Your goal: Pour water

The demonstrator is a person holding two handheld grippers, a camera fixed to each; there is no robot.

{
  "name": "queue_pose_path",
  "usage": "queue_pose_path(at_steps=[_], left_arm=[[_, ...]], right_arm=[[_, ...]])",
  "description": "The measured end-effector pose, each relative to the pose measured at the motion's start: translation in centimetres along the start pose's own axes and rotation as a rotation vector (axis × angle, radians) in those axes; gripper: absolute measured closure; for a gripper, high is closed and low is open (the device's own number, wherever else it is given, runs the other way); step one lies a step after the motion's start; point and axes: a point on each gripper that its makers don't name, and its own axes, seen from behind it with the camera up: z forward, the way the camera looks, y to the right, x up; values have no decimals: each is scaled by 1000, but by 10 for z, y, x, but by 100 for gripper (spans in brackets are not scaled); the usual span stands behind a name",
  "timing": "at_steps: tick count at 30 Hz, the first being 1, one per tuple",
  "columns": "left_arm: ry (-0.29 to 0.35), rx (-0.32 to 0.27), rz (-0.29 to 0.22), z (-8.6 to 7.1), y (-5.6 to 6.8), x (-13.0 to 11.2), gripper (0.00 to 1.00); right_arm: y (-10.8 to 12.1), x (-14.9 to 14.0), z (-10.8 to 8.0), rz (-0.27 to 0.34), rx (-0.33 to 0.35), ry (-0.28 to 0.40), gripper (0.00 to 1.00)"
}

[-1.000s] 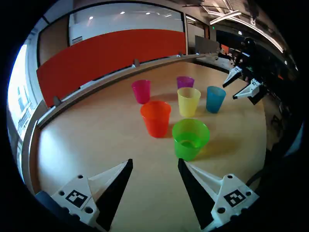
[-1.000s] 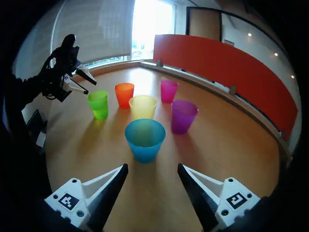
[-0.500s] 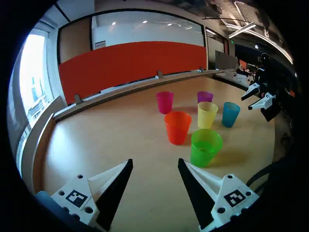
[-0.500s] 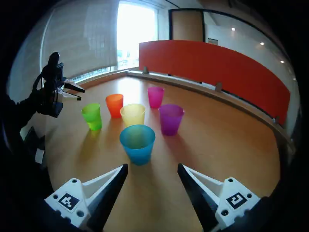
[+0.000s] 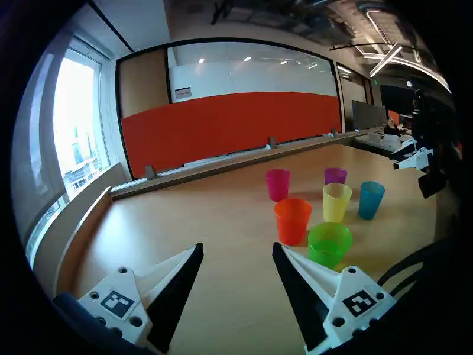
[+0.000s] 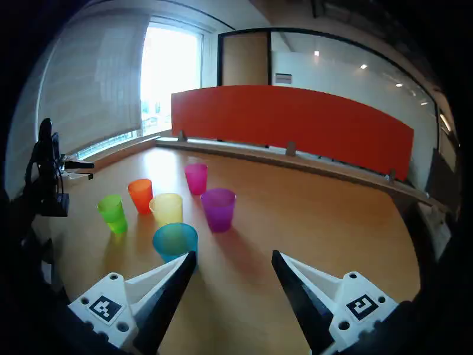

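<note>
Several plastic cups stand grouped on the wooden table (image 5: 195,219). In the left gripper view the green cup (image 5: 329,244) is nearest, right of my open left gripper (image 5: 236,251), with the orange (image 5: 292,220), yellow (image 5: 336,202), blue (image 5: 371,200), pink (image 5: 278,184) and purple (image 5: 335,176) cups behind it. In the right gripper view the blue cup (image 6: 174,241) sits just beyond the left fingertip of my open right gripper (image 6: 233,257); yellow (image 6: 167,209), purple (image 6: 218,209), orange (image 6: 141,195), green (image 6: 112,213) and pink (image 6: 195,178) cups stand farther off. Both grippers hold nothing.
A long red partition (image 6: 290,127) runs along the table's far edge. Windows (image 6: 162,83) light one end. The other gripper appears at the right edge of the left gripper view (image 5: 417,160) and at the left edge of the right gripper view (image 6: 65,168).
Both grippers have pulled back and away from the cups, which now look smaller and farther. The green cup sits right of the left gripper; the blue cup lies left of the right one.
</note>
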Motion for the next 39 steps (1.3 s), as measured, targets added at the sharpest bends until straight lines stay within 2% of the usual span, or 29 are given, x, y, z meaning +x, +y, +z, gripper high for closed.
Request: queue_pose_path(at_steps=[14, 20, 26, 29, 35, 39], left_arm=[[79, 102, -96, -3, -11, 11, 14], [94, 122, -108, -1, -10, 14, 14], [131, 131, -115, 3, -4, 26, 14], [150, 132, -130, 6, 0, 31, 14], [192, 154, -153, 9, 3, 37, 14], [204, 172, -145, 11, 2, 38, 14]], right_arm=[[22, 36, 6, 35, -137, 137, 1], [28, 40, 9, 46, -172, 181, 1], [44, 52, 7, 46, -252, 246, 0], [50, 60, 5, 36, -291, 285, 1], [59, 67, 1, 9, -349, 317, 1], [66, 72, -4, -3, -389, 343, 1]])
